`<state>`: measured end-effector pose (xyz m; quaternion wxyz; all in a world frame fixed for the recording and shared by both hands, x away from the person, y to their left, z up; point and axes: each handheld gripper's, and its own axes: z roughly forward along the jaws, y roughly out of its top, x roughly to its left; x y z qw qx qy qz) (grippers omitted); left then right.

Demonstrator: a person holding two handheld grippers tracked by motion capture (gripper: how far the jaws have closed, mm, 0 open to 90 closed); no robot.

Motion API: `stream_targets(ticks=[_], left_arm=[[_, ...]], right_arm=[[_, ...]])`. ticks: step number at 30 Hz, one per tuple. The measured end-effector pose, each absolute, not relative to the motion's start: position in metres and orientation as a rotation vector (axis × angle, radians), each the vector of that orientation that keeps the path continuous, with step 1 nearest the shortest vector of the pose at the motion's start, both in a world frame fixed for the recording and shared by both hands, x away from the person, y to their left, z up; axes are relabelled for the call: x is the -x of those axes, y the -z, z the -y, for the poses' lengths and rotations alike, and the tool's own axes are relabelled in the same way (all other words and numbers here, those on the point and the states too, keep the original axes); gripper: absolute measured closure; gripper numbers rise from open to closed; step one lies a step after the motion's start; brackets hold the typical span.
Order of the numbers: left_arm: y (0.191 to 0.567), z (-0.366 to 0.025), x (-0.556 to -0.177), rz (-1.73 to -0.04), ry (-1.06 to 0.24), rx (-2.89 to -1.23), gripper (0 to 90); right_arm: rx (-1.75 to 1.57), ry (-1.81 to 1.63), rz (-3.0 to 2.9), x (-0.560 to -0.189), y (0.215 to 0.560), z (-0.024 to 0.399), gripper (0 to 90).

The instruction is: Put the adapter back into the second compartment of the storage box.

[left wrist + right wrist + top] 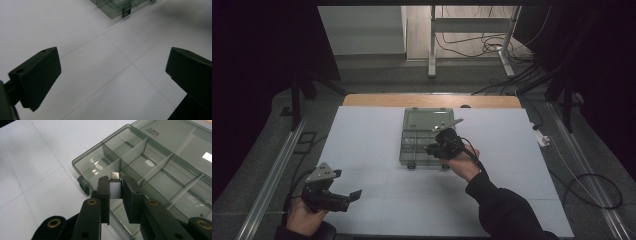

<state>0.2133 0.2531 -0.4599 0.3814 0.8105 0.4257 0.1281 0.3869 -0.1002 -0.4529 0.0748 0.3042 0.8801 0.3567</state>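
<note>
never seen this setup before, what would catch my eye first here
First, the clear compartment box lying open in the middle of the white table, its dividers plain in the right gripper view. Just above it, the right gripper pinches a small white adapter with a metal plug tip between its jaws. The left gripper sits apart at the table's near left, jaws wide open with nothing between them.

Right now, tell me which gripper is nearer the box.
Right. The right gripper hangs over the box, holding a small adapter. The left gripper is off by the table's near left corner, jaws open.
</note>
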Motion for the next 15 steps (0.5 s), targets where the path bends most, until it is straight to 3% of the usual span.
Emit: stream_targets(ticks=[15], left_arm=[[0.46,-0.254,-0.214,-1.081,-0.312,-2.066,0.5]], right_arm=[[-0.943,-1.073,-2.599,-0.405,0.453,0.094,75.3]])
